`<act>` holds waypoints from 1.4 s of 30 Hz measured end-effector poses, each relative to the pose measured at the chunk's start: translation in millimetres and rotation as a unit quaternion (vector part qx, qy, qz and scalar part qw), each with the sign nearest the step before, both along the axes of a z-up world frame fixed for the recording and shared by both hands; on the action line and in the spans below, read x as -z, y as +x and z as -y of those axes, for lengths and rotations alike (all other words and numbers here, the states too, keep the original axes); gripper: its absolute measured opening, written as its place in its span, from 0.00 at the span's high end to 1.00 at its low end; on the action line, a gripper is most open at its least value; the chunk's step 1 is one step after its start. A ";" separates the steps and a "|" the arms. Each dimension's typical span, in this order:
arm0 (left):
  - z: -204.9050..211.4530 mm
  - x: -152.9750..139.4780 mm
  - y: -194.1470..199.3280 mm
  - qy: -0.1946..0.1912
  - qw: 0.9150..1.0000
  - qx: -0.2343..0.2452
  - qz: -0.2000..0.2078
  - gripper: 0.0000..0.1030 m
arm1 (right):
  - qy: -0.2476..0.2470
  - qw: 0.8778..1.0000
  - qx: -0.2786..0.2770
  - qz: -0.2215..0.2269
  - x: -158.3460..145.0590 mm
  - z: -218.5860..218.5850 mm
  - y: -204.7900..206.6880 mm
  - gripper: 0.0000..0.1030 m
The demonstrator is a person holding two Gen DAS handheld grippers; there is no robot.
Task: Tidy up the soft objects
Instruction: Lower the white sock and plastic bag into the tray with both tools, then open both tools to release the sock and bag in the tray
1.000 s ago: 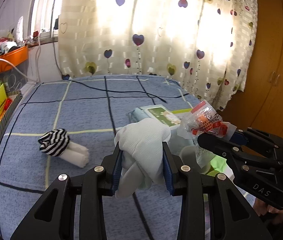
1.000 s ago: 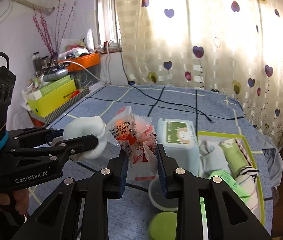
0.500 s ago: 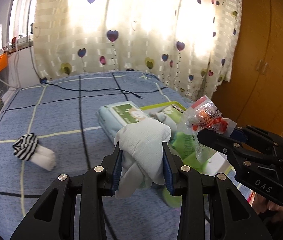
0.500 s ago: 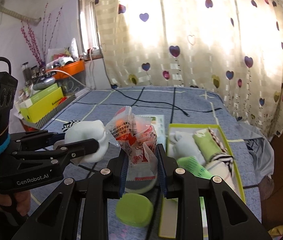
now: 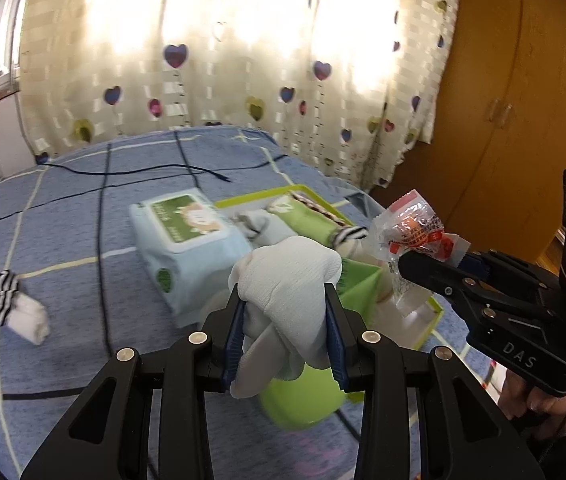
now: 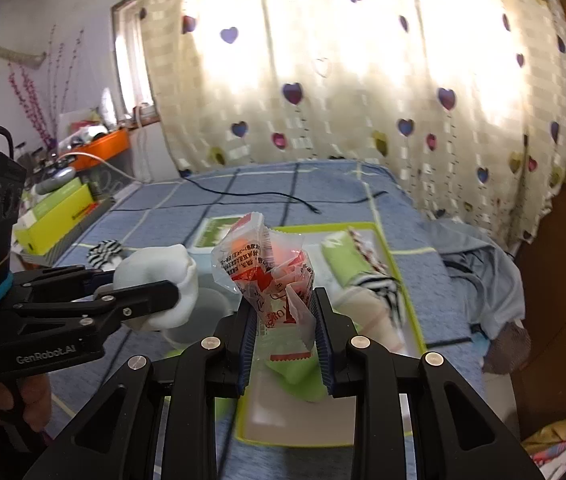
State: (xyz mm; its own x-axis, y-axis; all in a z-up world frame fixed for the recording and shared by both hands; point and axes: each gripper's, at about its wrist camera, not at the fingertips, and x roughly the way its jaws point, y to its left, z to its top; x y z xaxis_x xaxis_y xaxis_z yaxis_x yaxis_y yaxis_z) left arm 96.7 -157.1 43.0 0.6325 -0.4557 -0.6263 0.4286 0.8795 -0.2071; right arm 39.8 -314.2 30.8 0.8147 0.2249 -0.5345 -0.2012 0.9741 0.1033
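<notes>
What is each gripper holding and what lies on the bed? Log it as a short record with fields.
left gripper: shut on a rolled pale sock
right gripper: shut on a crinkly plastic packet
tray: green-rimmed, on the blue bed, holding rolled socks
wipes pack: on the bed beside the tray
loose item: striped sock roll, lying apart on the bed
cable: black, across the far bedspread

green lid (image 5: 303,400) blurred, half hidden
</notes>
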 end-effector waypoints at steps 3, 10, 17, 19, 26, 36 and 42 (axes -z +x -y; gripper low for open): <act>14.2 3.0 1.0 0.000 1.000 0.016 -0.006 0.64 | -0.001 1.000 0.017 -0.009 6.8 16.2 -1.8 0.75; 53.6 20.1 4.3 0.000 0.997 0.063 -0.039 0.64 | -0.005 0.998 0.047 -0.043 30.6 49.8 -2.9 0.75; 84.6 47.7 12.2 0.012 0.992 0.092 -0.084 0.64 | -0.018 0.995 0.043 -0.085 55.5 59.5 7.7 0.75; 90.0 51.0 12.0 0.027 0.993 0.090 -0.077 0.64 | -0.021 0.994 0.038 -0.098 63.1 59.7 13.3 0.75; 98.8 56.4 24.7 0.036 0.991 0.091 -0.090 0.64 | -0.012 0.994 0.030 -0.107 72.7 63.0 31.6 0.75; 110.1 59.6 39.0 0.056 0.990 0.090 -0.096 0.64 | -0.004 0.994 0.024 -0.105 73.5 70.2 46.3 0.69; 106.2 52.6 34.5 0.049 0.992 0.085 -0.084 0.60 | -0.001 0.995 0.019 -0.097 68.4 73.1 31.7 0.55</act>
State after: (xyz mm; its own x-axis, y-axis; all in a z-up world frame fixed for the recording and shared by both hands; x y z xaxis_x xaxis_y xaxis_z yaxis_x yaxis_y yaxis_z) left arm 131.2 -263.3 -9.6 0.4347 -0.4778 -0.7634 0.5385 0.8173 -0.2050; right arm 71.5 -387.3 -37.6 0.7044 0.1954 -0.6824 -0.1413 0.9807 0.1350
